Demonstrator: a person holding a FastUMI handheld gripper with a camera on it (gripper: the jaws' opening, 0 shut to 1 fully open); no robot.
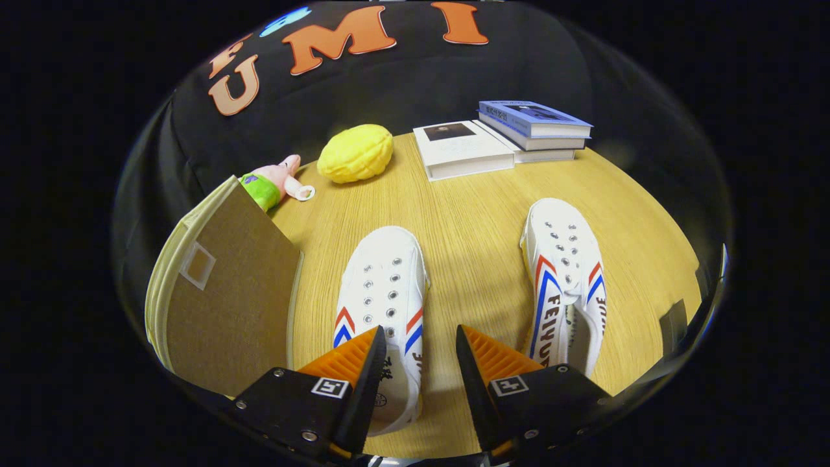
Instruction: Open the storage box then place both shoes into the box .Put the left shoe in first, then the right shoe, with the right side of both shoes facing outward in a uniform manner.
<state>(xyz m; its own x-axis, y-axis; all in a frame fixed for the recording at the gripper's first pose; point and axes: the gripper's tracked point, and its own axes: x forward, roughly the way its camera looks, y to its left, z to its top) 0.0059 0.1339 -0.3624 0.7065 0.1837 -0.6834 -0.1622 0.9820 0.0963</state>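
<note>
Above left shoe, tongs apart, empty.

Books, yellow plush, pink toy

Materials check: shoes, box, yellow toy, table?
Shoes: white woven canvas by the look, matte, metal eyelets, printed stripes.
Box: brown cardboard, dull fibrous face, pale layered edge.
Yellow toy: likely soft foam or rubber, matte, moulded grooves.
Table: wood or wood-look laminate, light grain lines, slight sheen.
Gripper: open, fingers above the nearer shoe's heel end, gripping nothing.
</note>
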